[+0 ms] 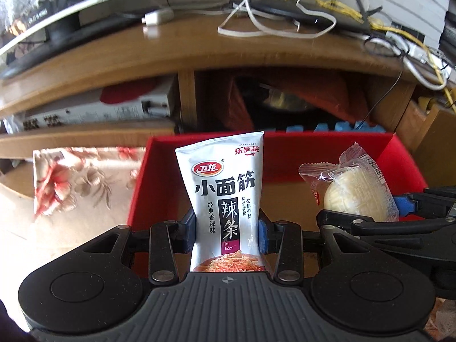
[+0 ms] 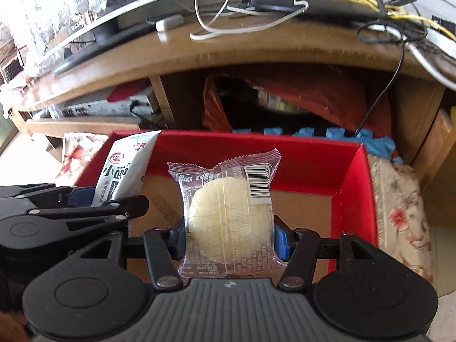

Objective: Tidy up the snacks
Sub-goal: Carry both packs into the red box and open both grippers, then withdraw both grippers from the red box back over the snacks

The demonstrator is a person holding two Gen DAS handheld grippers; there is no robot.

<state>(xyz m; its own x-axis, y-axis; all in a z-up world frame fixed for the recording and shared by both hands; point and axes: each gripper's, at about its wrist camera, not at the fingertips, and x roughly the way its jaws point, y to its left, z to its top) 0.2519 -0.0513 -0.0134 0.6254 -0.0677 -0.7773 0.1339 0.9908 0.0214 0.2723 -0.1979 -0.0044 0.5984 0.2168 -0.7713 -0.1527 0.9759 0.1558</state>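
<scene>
My left gripper [image 1: 227,229] is shut on a white spicy-strip snack packet [image 1: 225,193] and holds it upright over the open red box [image 1: 327,154]. My right gripper [image 2: 229,235] is shut on a round pale pastry in a clear wrapper [image 2: 228,213], also above the red box [image 2: 313,159]. Each gripper shows in the other's view: the pastry [image 1: 356,193] at right, the packet [image 2: 122,171] at left. The box has a brown cardboard bottom [image 2: 299,213].
A wooden desk [image 1: 199,48] spans the back, with cables [image 1: 256,20], a router [image 2: 313,5] and a monitor base on top. Bags fill the shelf [image 2: 285,99] below it. Floral cloth [image 1: 85,179] lies left of the box, and floral cloth [image 2: 399,213] right of it.
</scene>
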